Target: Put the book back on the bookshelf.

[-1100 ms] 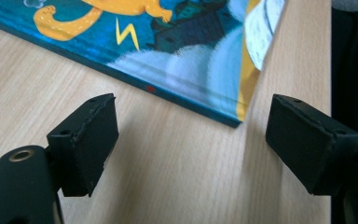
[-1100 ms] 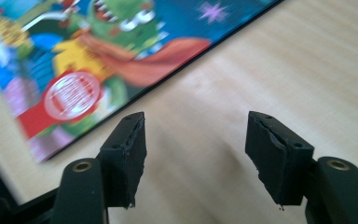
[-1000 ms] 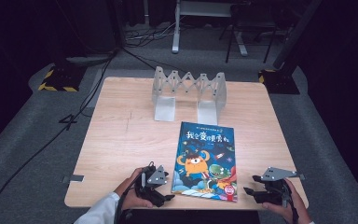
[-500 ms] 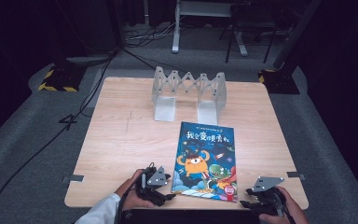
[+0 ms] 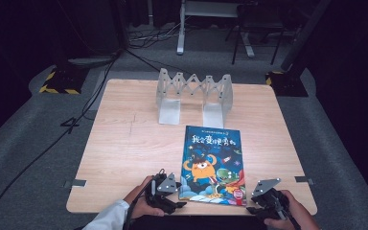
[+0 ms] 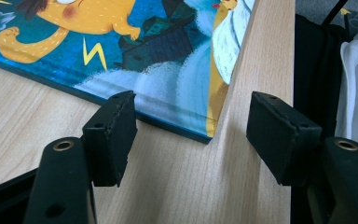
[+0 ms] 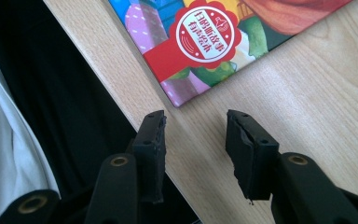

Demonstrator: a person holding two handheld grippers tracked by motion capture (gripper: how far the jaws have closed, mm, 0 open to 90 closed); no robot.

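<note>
Nearest, at the table's (image 5: pixel 124 143) front edge: left gripper (image 5: pixel 168 190) low beside the near left corner of the picture book (image 5: pixel 212 165), right gripper (image 5: pixel 264 197) just off the near right corner. Both aimed inward at the book, presumably to take it from two sides at once.

In the left gripper view, jaws apart with bare wood between the pads (image 6: pixel 114 133); the book's corner (image 6: pixel 186 119) just ahead of the gap, not yet inside it. Have just been narrowing, nothing pinched. Released, then, and lined up on the spine-side corner.

In the right gripper view, jaws likewise apart and just been closing in, straddling the table's edge (image 7: pixel 135 107). The corner bearing the red seal (image 7: pixel 207 35) a little ahead of the tips, clear of both pads (image 7: pixel 151 140). Empty grip here too. Narrowed probably to suit a thin cover; hard to say from this angle whether the tips ride low enough to slide under it.

Farther out: book flat, cover up, right of centre, its bottom edge close to the table's front edge, which leaves the near corners easy to reach.

Beyond it, well apart: grey folding book rack (image 5: pixel 194 96) upright near the far edge, slots vacant, likely the book's destination.
</note>
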